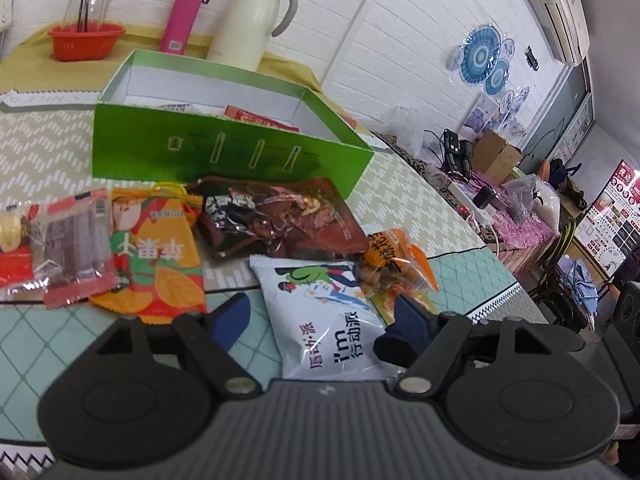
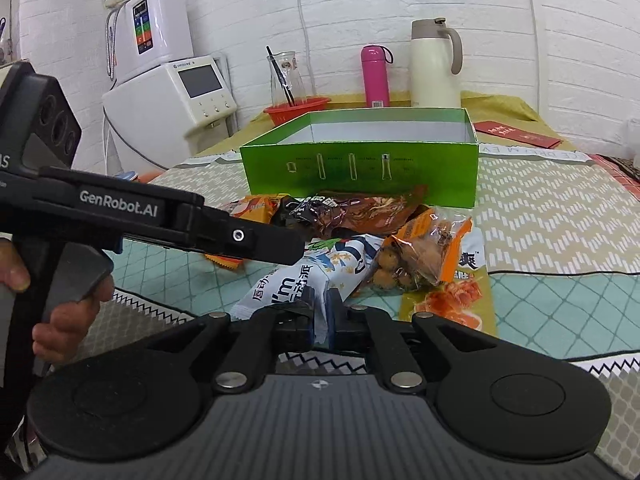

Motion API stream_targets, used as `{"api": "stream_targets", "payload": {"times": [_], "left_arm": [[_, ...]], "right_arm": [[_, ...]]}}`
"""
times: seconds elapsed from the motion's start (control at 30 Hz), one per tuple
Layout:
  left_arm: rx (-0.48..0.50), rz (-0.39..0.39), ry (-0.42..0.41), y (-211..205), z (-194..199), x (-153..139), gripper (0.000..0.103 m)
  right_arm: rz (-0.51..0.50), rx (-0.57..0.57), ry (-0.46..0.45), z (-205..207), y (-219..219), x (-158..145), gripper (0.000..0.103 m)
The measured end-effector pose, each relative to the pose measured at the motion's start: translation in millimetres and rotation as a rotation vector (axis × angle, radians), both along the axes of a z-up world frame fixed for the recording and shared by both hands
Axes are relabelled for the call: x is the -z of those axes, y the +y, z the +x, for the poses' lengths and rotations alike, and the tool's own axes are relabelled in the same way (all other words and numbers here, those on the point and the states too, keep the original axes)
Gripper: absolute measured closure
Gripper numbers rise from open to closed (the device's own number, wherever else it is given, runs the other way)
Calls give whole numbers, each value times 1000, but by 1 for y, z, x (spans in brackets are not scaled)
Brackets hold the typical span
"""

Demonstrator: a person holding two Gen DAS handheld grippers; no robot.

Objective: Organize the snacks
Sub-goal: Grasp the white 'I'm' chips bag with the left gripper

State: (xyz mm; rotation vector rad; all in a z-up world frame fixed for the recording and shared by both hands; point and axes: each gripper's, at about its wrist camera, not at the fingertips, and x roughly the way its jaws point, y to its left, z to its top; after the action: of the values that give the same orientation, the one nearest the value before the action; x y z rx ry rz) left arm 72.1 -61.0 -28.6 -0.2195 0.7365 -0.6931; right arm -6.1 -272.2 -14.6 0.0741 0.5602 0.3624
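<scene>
Early stage: open green cardboard box (image 1: pixel 224 152) at far side holding few red packets, heap of snack packets near it unsorted; right gripper (image 2: pixel 319 318) clenched on white-and-blue foil snack packet (image 2: pixel 320 276); left gripper (image 1: pixel 320 320) spread, straddling same packet.

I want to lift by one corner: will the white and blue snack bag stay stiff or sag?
Likely sags: the white snack bag is thin crinkled film, pinched at its edge by the right gripper. Probably light, puffy, and a bit slippery.
</scene>
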Motion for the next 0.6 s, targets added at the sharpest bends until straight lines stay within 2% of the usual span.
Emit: {"api": "stream_targets", "payload": {"times": [0.03, 0.07, 0.17, 0.3, 0.43, 0.47, 0.5, 0.6], "left_arm": [[2, 2, 10, 0, 0, 2, 26], [3, 1, 21, 0, -1, 5, 26], [4, -10, 39, 0, -2, 8, 29], [4, 13, 38, -2, -2, 10, 30], [8, 16, 46, -4, 0, 11, 35], [13, 14, 48, -3, 1, 11, 43], [18, 10, 50, -3, 1, 11, 45], [22, 8, 56, -2, 2, 12, 47]], "right_arm": [[0, 10, -2, 0, 0, 0, 73], [-3, 15, 0, 1, 2, 1, 67], [1, 10, 4, 4, 6, 3, 59], [-5, 7, 7, 6, 10, 6, 50], [-8, 9, 10, 8, 12, 8, 31], [-9, 9, 11, 9, 12, 9, 30], [-7, 5, 12, 10, 13, 9, 30], [-1, -3, 15, 11, 13, 10, 30]]}}
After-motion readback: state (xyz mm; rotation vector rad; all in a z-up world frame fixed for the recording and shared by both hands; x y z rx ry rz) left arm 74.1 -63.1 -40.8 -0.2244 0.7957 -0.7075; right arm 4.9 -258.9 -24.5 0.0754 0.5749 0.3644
